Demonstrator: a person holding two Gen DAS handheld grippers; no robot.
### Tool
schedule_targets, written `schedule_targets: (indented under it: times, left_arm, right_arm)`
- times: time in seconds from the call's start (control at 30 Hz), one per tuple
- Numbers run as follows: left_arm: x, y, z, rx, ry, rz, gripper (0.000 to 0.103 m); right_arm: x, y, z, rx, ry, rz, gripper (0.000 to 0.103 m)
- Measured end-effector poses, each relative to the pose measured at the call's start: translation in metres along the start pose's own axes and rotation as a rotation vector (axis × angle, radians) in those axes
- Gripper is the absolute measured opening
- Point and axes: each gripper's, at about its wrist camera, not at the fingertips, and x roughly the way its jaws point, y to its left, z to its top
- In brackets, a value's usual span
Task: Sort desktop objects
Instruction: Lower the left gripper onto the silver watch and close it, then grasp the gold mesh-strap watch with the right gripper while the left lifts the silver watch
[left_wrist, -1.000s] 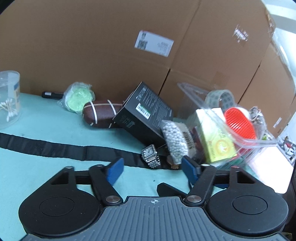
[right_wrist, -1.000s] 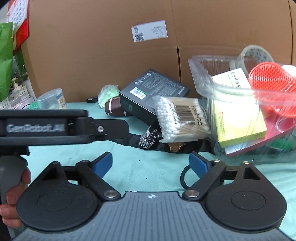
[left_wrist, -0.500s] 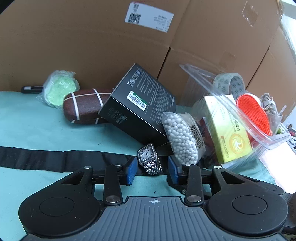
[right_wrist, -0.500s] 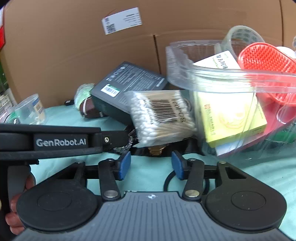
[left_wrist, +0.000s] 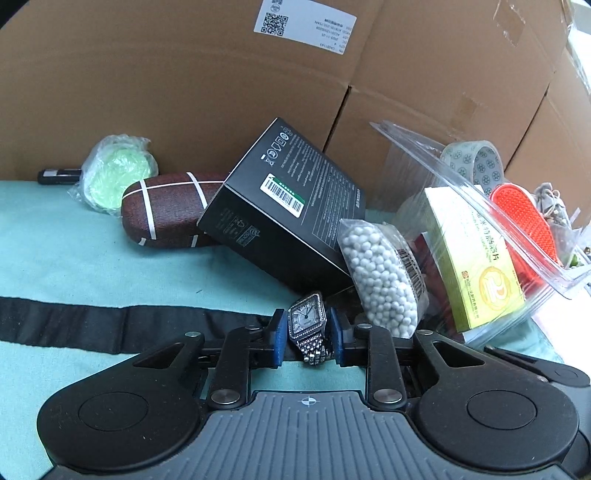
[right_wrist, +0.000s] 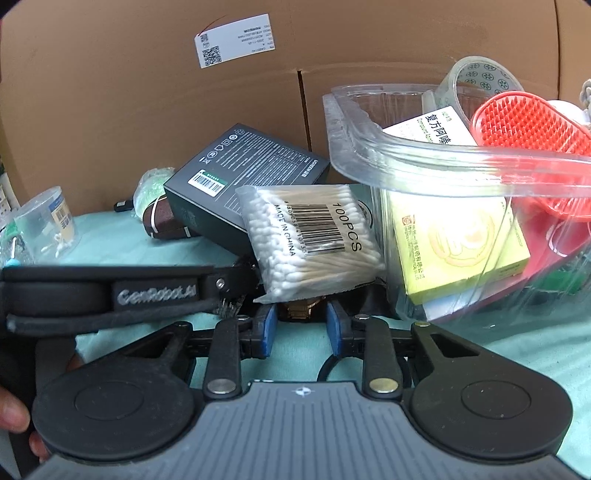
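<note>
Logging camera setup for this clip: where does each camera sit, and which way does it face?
Left wrist: on the left gripper, looking forward along its fingers, which flank a silver watch.
Right wrist: on the right gripper, facing a gold watch; the person's left hand shows.
Shared: black box, cotton swab bag, clear plastic container.
</note>
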Motion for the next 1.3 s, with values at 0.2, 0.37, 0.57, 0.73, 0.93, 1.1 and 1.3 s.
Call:
schedule_targets:
  times: [0.2,0.37,0.57,0.73,0.93,1.1,1.3]
  left_arm:
    - [-0.006,0.004,-0.001,-0.027,0.007,-0.002,0.021]
    - [-0.028,0.008,-0.015,-0.042,0.009,0.003,0.018]
    - [-0.065,0.011,-0.043,-0.059,0.004,0.009,0.016]
    - [-0.087,0.007,-0.061,-0.070,0.003,0.000,0.016]
    - [-0.090,-0.001,-0.066,-0.058,-0.008,0.007,0.035]
    - [-0.082,0.000,-0.062,-0.068,-0.005,0.002,0.041]
    - [-0.072,-0.003,-0.057,-0.015,-0.006,0.007,0.022]
  right_arm:
    - [0.006,0.008,0.003,-0.047,0.011,-0.017,0.028]
    - [-0.011,0.009,-0.005,-0.057,0.037,0.021,0.028]
    - [-0.044,0.004,-0.023,-0.017,0.095,0.129,0.001]
    - [-0.070,0.005,-0.039,-0.037,0.096,0.138,0.001]
    - [-0.065,0.005,-0.031,-0.042,0.054,0.109,0.009]
    - [-0.049,0.004,-0.018,-0.024,0.030,0.090,0.020]
    - [-0.033,0.006,-0.005,-0.019,0.002,0.089,0.032]
